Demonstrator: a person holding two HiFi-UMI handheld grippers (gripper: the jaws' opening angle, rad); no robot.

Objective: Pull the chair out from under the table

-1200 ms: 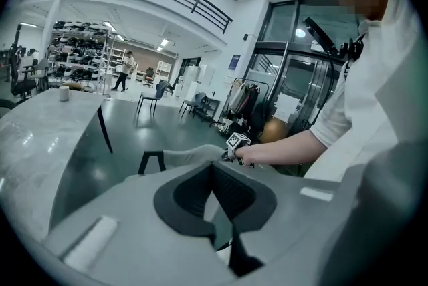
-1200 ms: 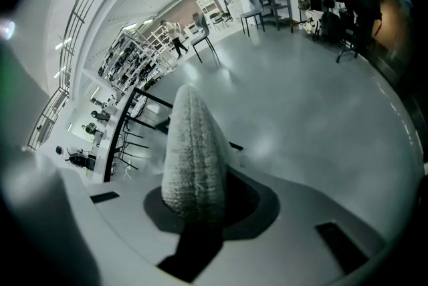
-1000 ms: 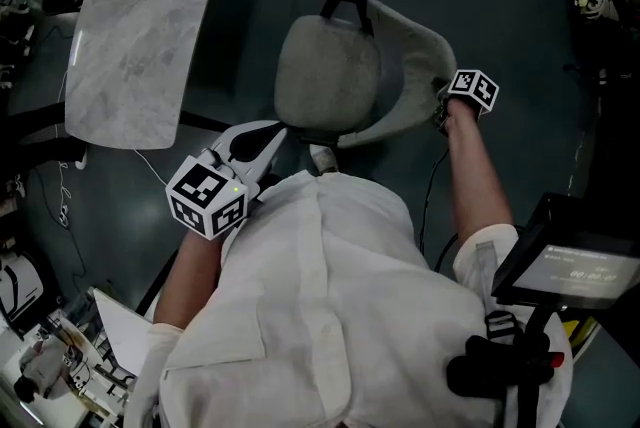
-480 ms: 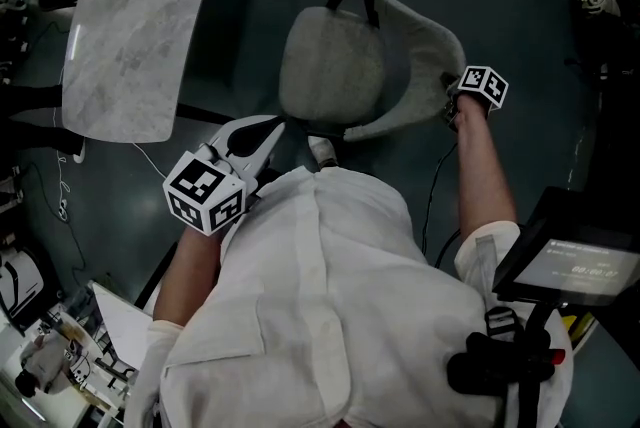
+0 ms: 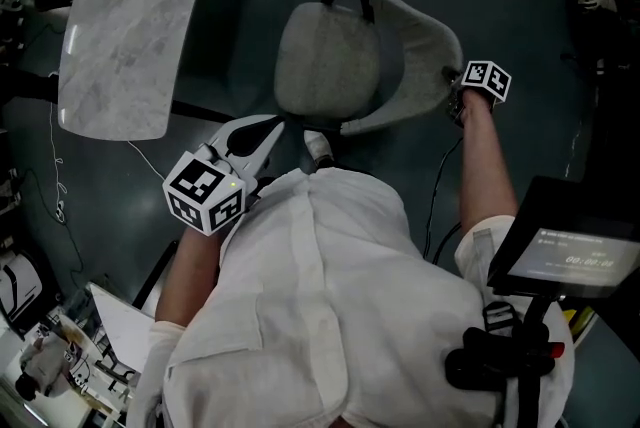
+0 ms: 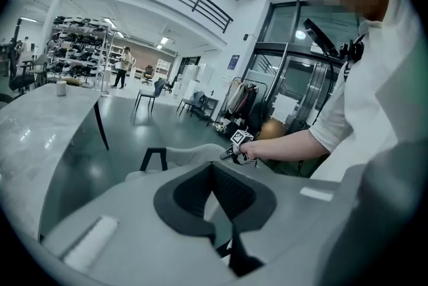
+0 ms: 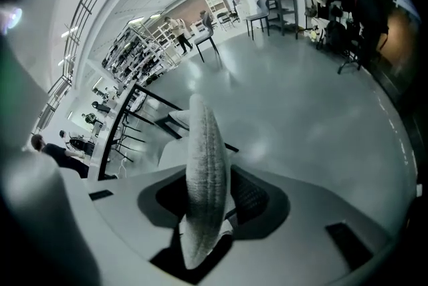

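Observation:
The grey upholstered chair (image 5: 325,61) stands on the dark floor beside the marble table (image 5: 130,26), not under the top, and its curved backrest (image 5: 415,41) faces right. My right gripper (image 5: 455,96) is at the backrest's right end. Its jaws are opening around the padded edge (image 7: 204,164), with dark gaps on both sides of it. My left gripper (image 5: 275,128) hangs close to the person's chest, short of the seat, open with nothing between its jaws. In the left gripper view the chair (image 6: 194,156) and the right gripper (image 6: 227,154) lie ahead.
A monitor on a stand (image 5: 570,251) is at the lower right, close to the person's right arm. A thin cable (image 5: 435,186) runs across the floor below the chair. Cluttered equipment (image 5: 50,356) fills the lower left corner. More chairs (image 6: 150,94) stand far off.
My right gripper has shifted a little to the right and up in the picture, still at the backrest's end. The left gripper has kept its place.

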